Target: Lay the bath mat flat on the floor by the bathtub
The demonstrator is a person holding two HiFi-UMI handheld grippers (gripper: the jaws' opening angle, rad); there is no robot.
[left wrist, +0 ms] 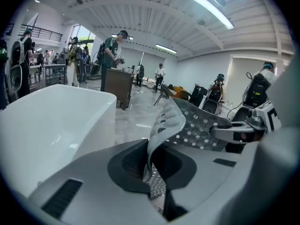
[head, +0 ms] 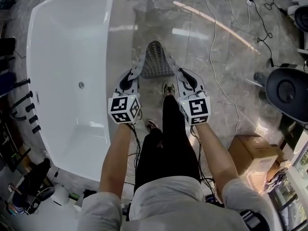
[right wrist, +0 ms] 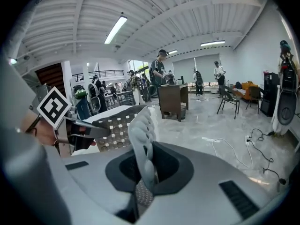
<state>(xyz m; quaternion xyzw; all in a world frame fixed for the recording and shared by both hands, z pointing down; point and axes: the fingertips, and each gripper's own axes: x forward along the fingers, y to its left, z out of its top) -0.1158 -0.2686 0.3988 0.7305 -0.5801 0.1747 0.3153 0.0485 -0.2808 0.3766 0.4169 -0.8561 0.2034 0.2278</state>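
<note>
Head view: tub (head: 72, 61) at left, floor (head: 207, 52) beside it. Mat (head: 156, 57) held curled above that floor, near tub, top edge clamped by left gripper (head: 140, 64) and right gripper (head: 172, 66), both clenched on it. Could land folded if lowered unevenly, drape over foot (head: 168, 88) below, or slip from thin pinch.

I hold left forearm (head: 114, 153) and right forearm (head: 215, 150) out ahead, parallel. The left gripper (head: 140, 66) and right gripper (head: 173, 70) angle downward, side by side, jaws of each clamped on the bath mat (head: 155, 57) edge.
</note>
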